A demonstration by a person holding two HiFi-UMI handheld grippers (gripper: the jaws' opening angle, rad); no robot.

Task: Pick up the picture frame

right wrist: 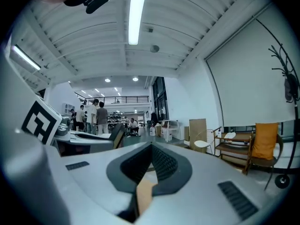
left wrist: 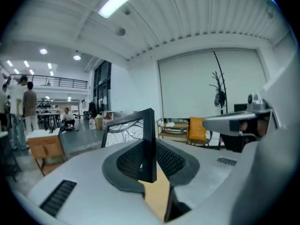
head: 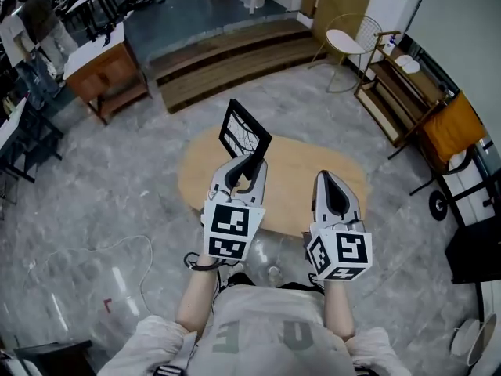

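**Picture frame (head: 244, 130) held clear of the counter (head: 293, 167).**
We pinch its black edge in the left tool (head: 249, 164), keeping it upright for carrying. The right tool (head: 329, 182), pressed together and empty, hovers alongside, probably unneeded.

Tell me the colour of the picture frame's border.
Black: the picture frame shows best in the left gripper view.

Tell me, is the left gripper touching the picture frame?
Touching. In the left gripper view, the left gripper has both jaws pressed against the black edge of the picture frame, with no gap.
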